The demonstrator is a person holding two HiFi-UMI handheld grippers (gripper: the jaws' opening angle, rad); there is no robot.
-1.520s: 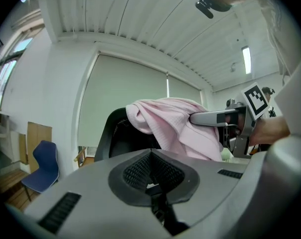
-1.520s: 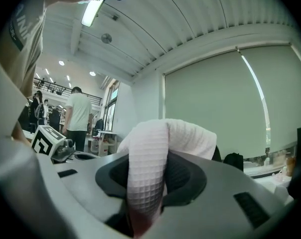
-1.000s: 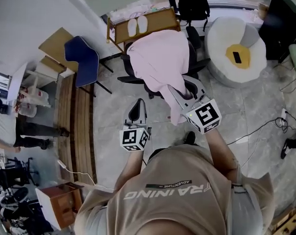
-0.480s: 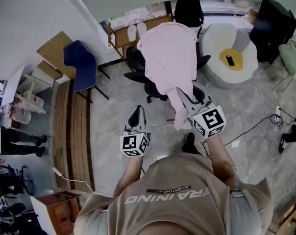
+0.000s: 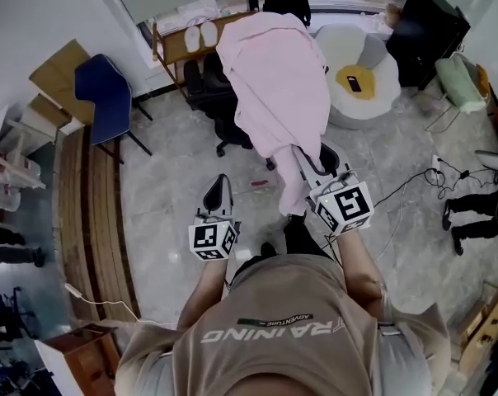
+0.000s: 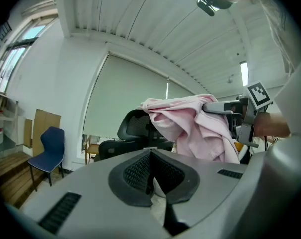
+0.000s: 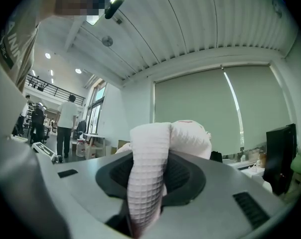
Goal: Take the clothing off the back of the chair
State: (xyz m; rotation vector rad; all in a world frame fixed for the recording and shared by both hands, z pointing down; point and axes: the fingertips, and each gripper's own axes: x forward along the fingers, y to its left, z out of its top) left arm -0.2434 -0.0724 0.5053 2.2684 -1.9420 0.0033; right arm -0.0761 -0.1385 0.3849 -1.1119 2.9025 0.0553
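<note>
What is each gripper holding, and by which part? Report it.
The right gripper clamps a bunched fold of the pink garment near its hanging lower end. The left gripper holds nothing.

Head cam sat up top looking steeply down past the person's shoulders, w/ the left gripper (image 5: pixel 218 190) and right gripper (image 5: pixel 298 157) low-centre and the pink garment (image 5: pixel 278 81) over the black office chair (image 5: pixel 209 97) further out. Left gripper cam faced abt level from behind its jaws, standing off a bit, and shared that garment, chair and right gripper w/ the head view. Right gripper cam sat right up against the fabric, w/ the window blind (image 7: pixel 210 113) behind.
</note>
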